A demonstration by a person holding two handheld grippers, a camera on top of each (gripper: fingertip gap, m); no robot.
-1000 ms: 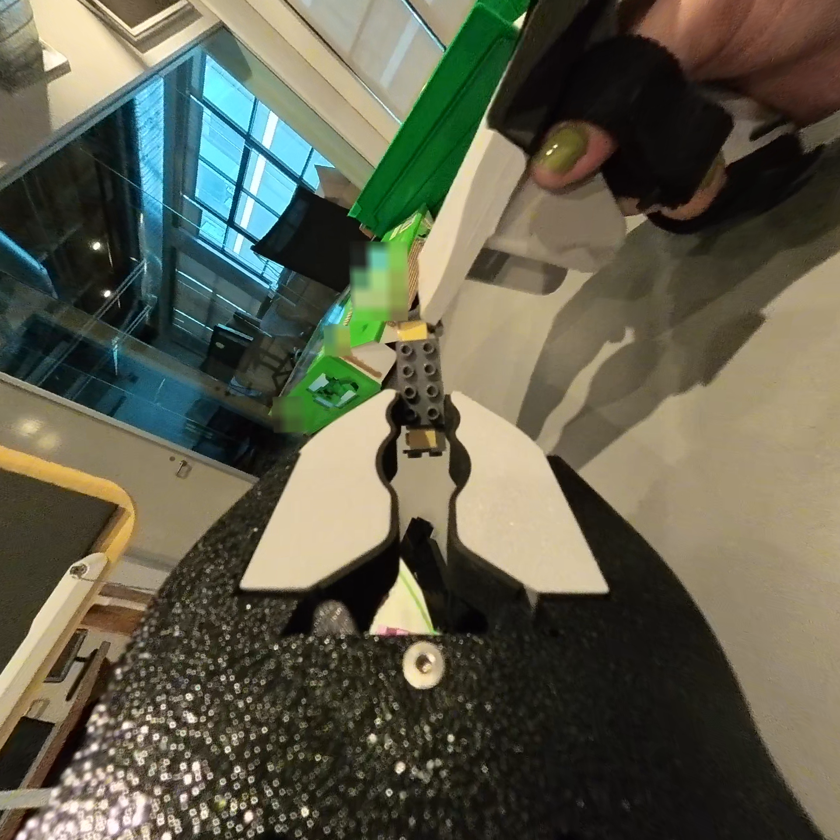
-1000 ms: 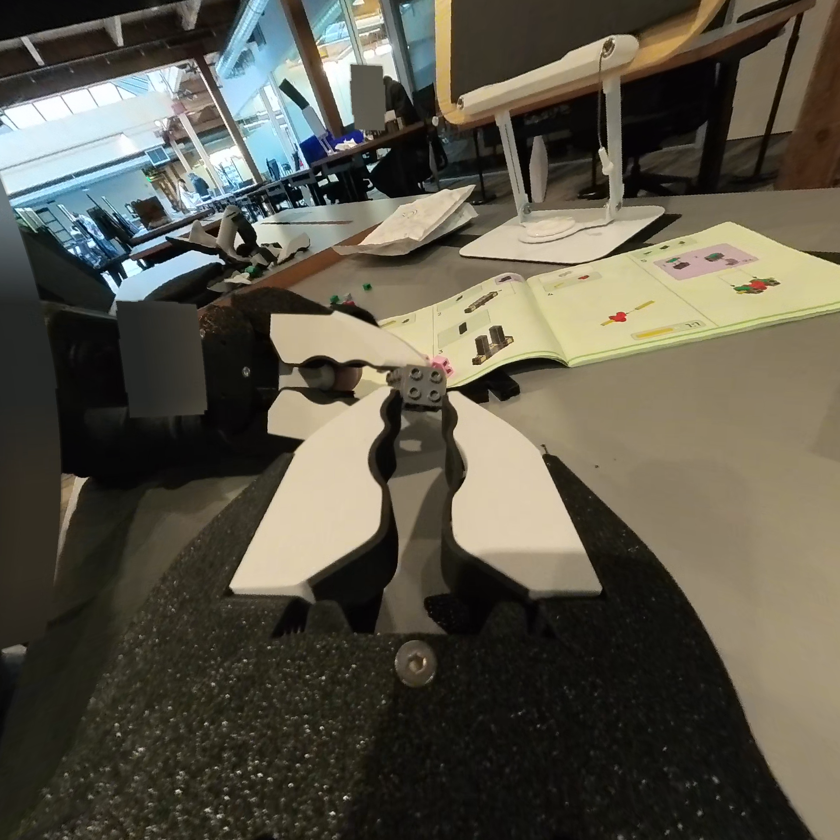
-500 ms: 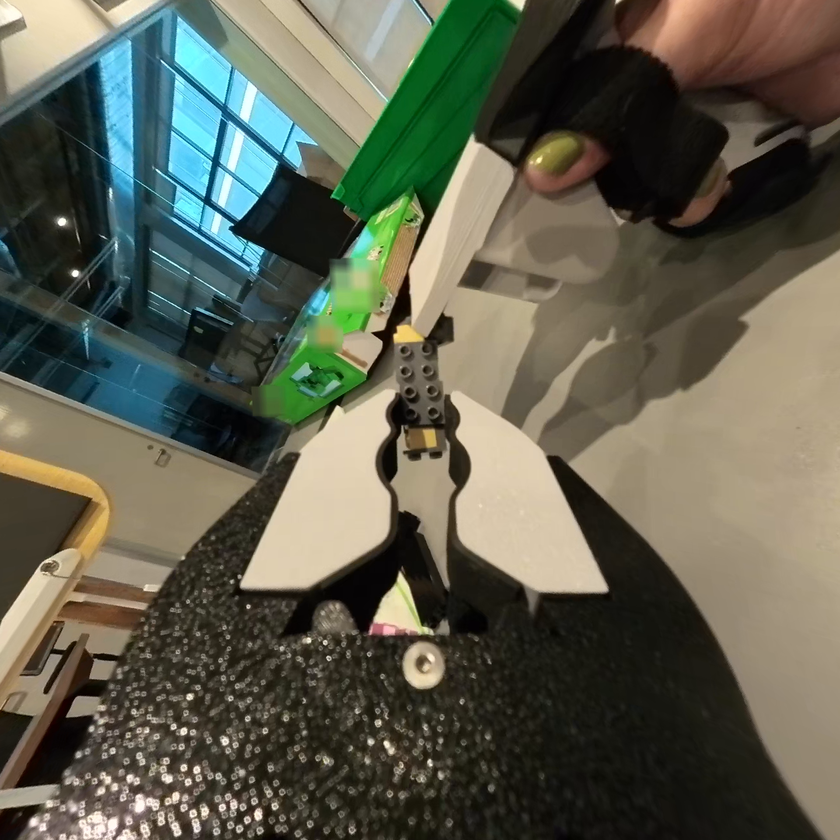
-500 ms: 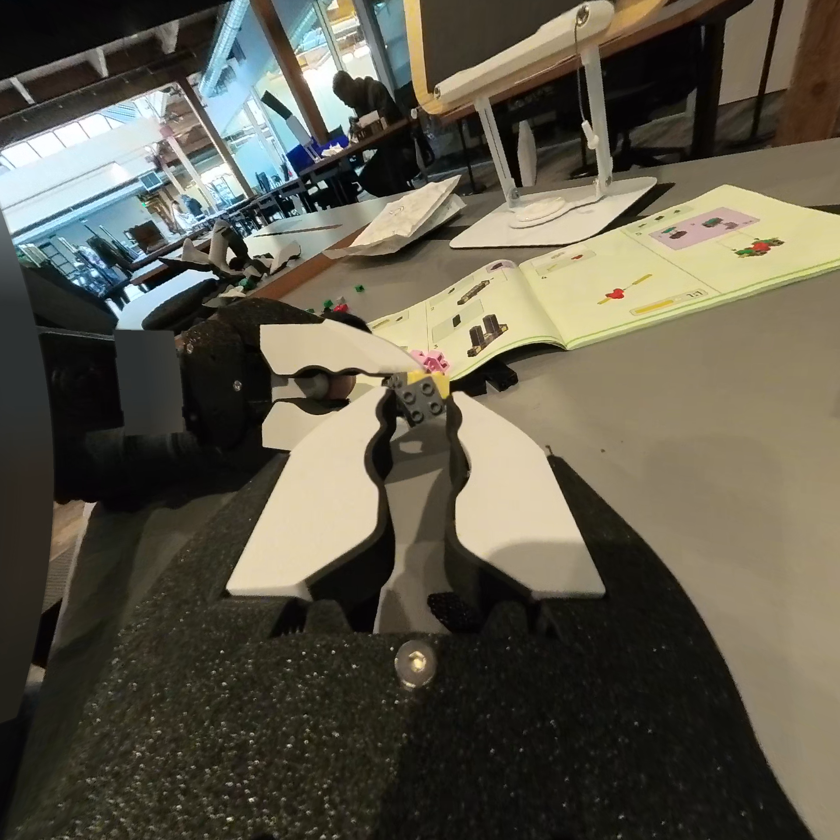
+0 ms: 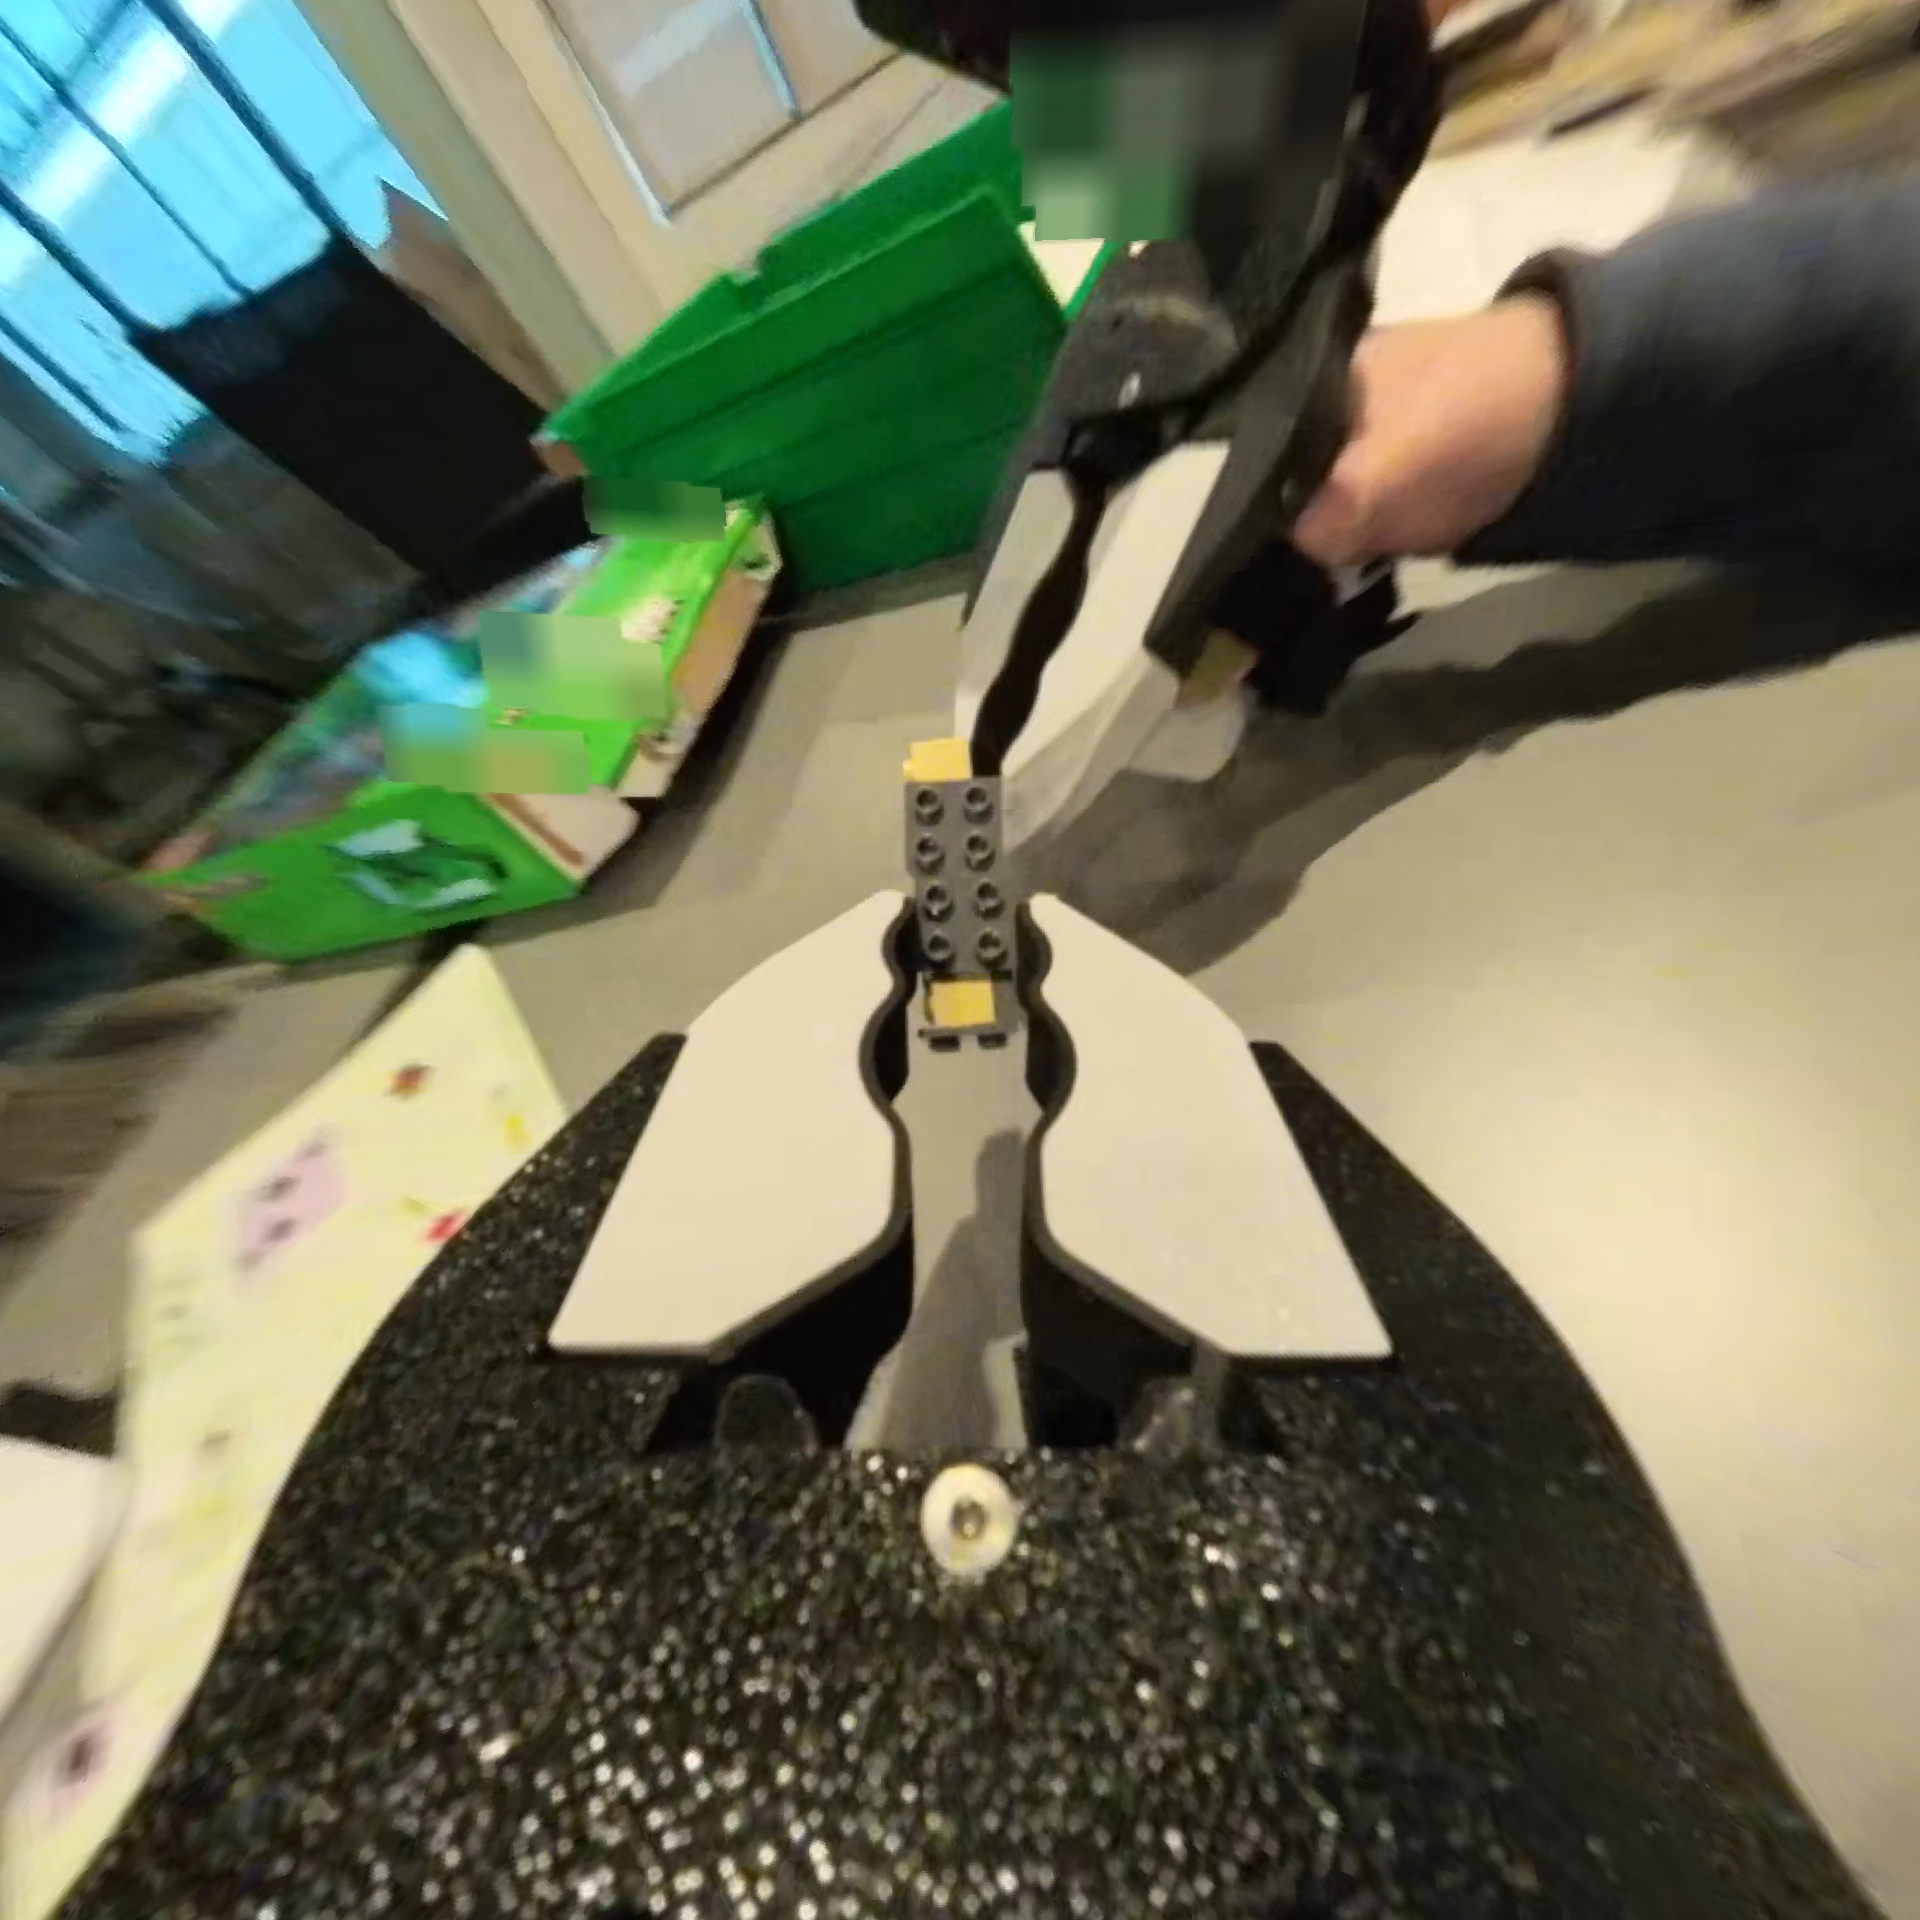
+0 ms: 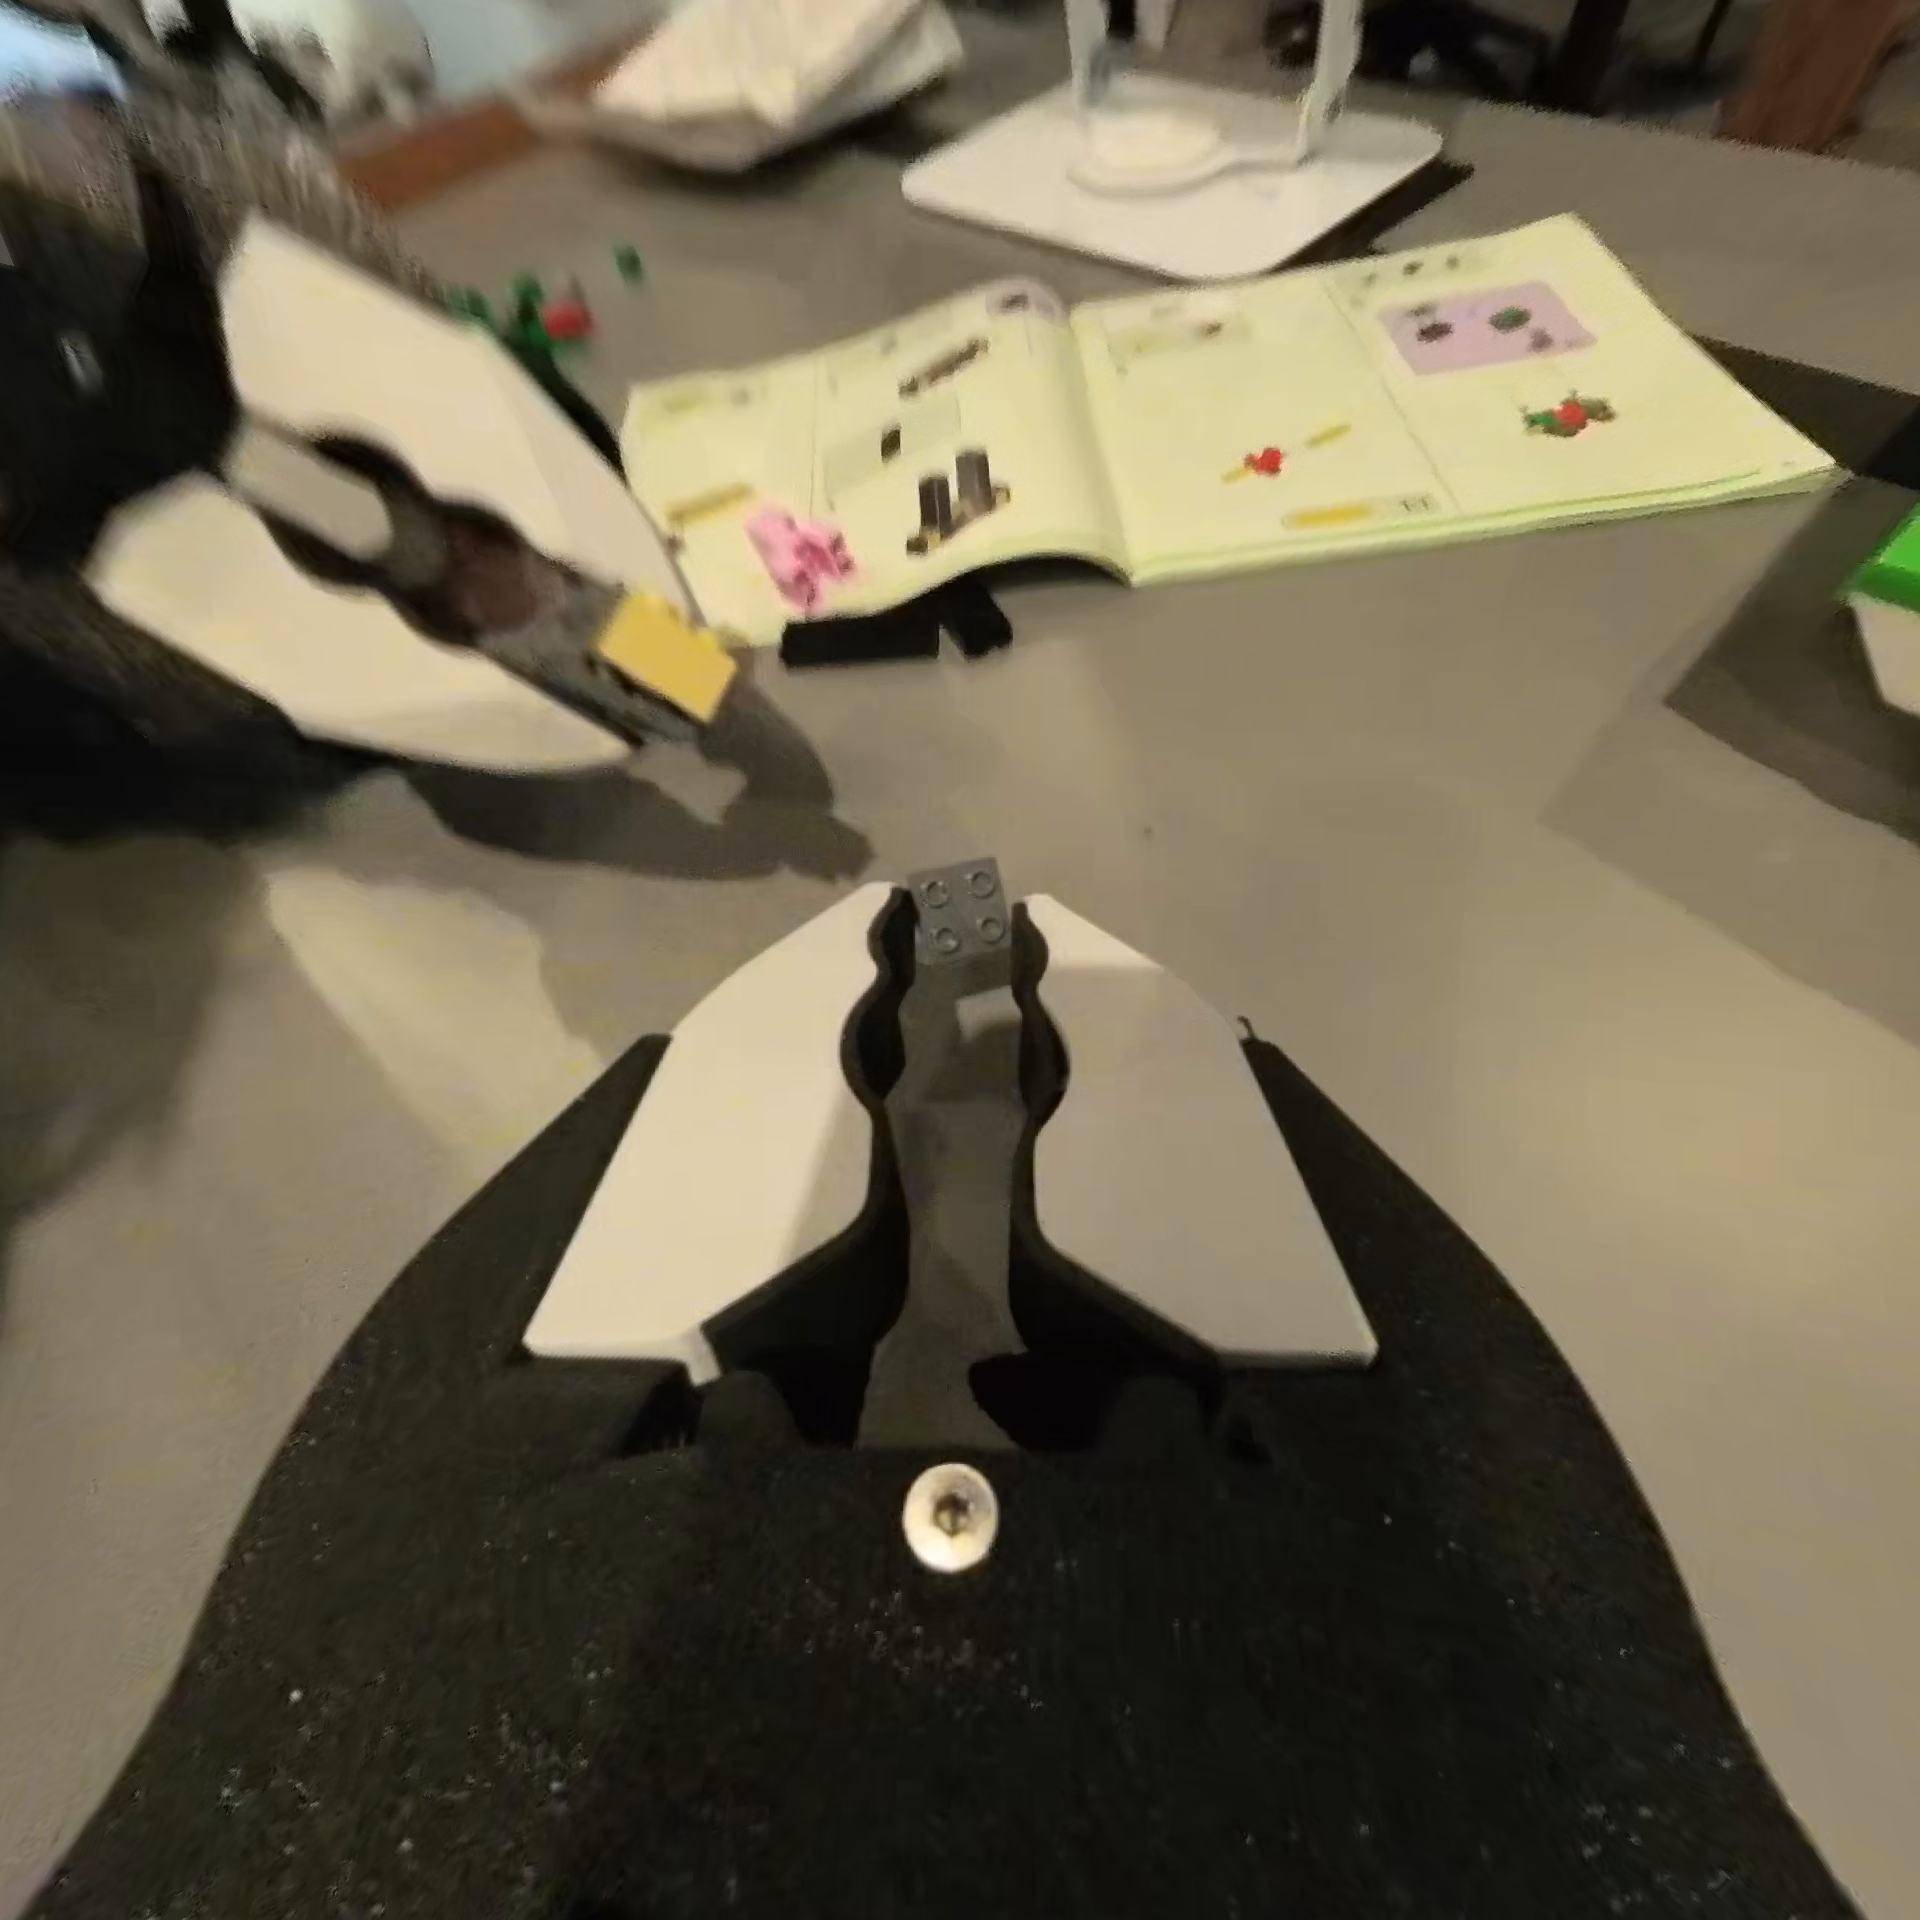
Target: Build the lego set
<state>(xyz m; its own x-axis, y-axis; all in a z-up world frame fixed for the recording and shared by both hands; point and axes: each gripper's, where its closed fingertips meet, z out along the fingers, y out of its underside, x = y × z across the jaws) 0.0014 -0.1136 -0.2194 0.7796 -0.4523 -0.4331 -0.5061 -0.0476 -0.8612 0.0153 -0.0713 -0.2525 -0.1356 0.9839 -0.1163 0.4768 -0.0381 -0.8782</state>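
White fingers (image 5: 769,1143), black foam body, silver screw.

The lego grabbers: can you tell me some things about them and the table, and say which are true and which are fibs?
1. The left gripper is shut on a dark grey studded piece with yellow bits. True.
2. The right gripper holds nothing. False: it pinches a small grey brick.
3. The instruction booklet lies open on the grey table. True.
4. The booklet's pages are blue. False: they are pale green.
5. The two grippers touch. False: they are apart.
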